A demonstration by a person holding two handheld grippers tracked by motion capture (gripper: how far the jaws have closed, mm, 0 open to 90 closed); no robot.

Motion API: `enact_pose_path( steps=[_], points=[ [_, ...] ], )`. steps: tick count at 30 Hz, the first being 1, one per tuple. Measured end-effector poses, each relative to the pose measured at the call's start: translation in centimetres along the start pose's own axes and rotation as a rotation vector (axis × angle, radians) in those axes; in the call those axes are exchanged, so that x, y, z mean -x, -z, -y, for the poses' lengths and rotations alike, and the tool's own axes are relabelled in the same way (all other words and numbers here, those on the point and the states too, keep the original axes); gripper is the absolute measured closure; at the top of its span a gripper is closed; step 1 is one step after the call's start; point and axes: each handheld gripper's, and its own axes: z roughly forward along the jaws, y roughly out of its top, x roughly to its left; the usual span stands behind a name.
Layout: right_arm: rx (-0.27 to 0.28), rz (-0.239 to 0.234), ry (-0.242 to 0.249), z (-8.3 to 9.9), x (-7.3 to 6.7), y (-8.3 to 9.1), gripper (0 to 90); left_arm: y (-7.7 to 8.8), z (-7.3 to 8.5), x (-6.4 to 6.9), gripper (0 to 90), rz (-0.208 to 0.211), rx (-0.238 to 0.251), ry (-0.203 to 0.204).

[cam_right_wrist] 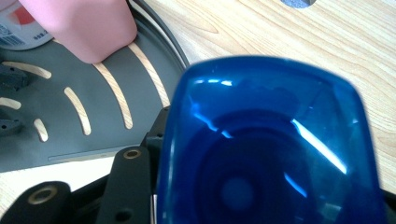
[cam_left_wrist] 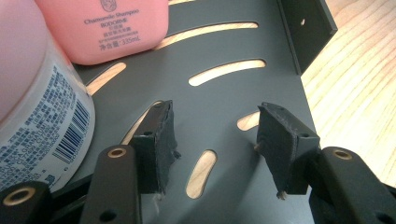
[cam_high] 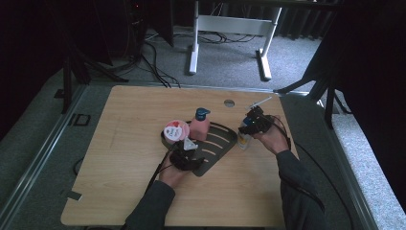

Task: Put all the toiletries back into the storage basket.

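Note:
A dark grey slotted tray (cam_high: 221,143) lies mid-table. On it stand a pink shampoo pump bottle (cam_high: 201,125) (cam_left_wrist: 107,28) (cam_right_wrist: 84,28) and a round pink-and-white container (cam_high: 175,130) (cam_left_wrist: 37,107) with a barcode. My left gripper (cam_high: 184,155) (cam_left_wrist: 219,144) hovers open over the tray's near part, with only bare tray between its pads (cam_left_wrist: 159,137). My right gripper (cam_high: 250,125) (cam_right_wrist: 266,154) is shut on a pale bottle with a clear blue cap (cam_high: 243,140) (cam_right_wrist: 266,140), just off the tray's right edge. The cap hides most of the right jaws.
The wooden table (cam_high: 119,172) has a round cable hole (cam_high: 229,102) at the back. Beyond the far edge are grey carpet, cables and a white desk frame (cam_high: 230,28). The tray's upright end wall (cam_left_wrist: 303,28) rises to the left gripper's far right.

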Motion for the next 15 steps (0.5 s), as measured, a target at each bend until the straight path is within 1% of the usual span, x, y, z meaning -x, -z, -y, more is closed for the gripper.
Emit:
enact_pose_path(
  steps=[15],
  points=[
    [-0.069,-0.016,0.009,-0.36,0.25,0.03,52.9,0.01,0.01,-0.01,46.7,0.002,0.001,0.003]
  ],
)
